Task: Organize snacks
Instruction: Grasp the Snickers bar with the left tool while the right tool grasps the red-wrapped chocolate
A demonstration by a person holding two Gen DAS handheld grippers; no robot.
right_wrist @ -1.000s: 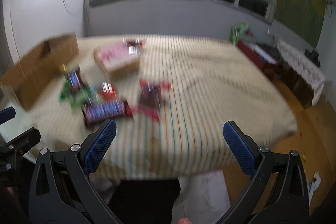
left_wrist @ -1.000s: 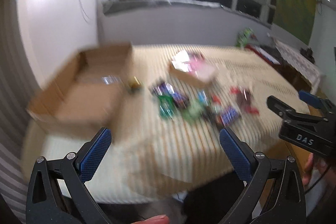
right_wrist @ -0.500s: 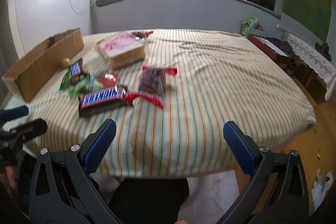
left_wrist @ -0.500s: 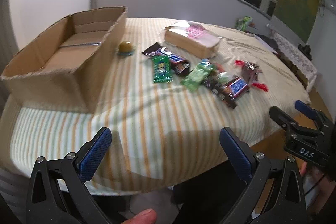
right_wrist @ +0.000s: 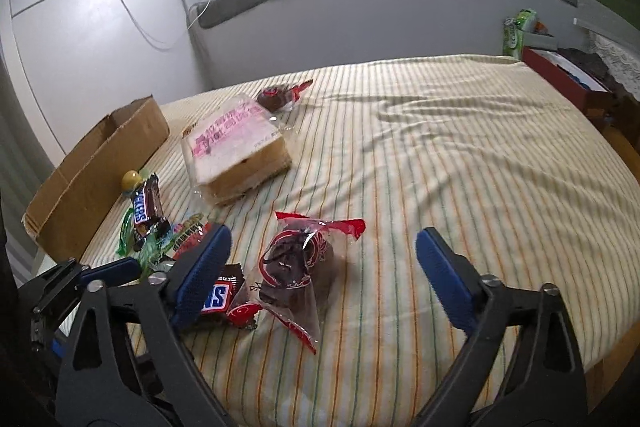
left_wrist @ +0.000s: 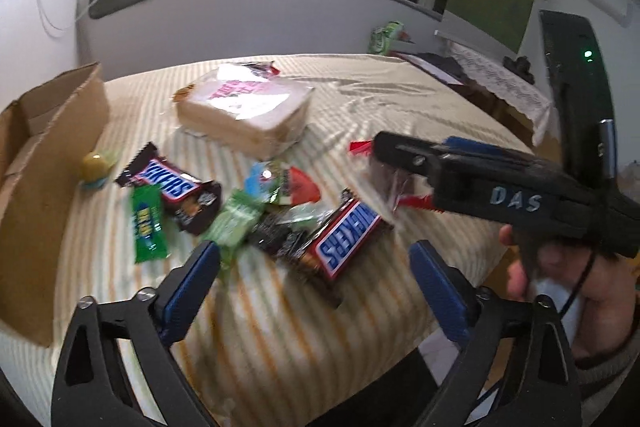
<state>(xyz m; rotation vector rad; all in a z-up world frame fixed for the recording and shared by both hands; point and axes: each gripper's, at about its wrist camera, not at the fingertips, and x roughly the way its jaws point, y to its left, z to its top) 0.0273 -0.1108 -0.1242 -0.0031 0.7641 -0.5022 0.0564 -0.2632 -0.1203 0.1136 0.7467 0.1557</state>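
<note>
Both tools are hovering wide open over a striped bench (right_wrist: 460, 155) strewn with snacks. Nearest, the right tool (right_wrist: 324, 267) is framing a red-trimmed pastry packet (right_wrist: 298, 263); its loose crinkly film looks liable to slip or tear in a pinch. The left tool (left_wrist: 316, 283) is closing on a Snickers bar (left_wrist: 344, 233) overlapping other wrappers, so neighbours may get dragged along. The tools are crowding each other and risk colliding. Farther back, bagged sliced bread (right_wrist: 236, 155) may squash. The cardboard box (right_wrist: 96, 167) is waiting far left.
</note>
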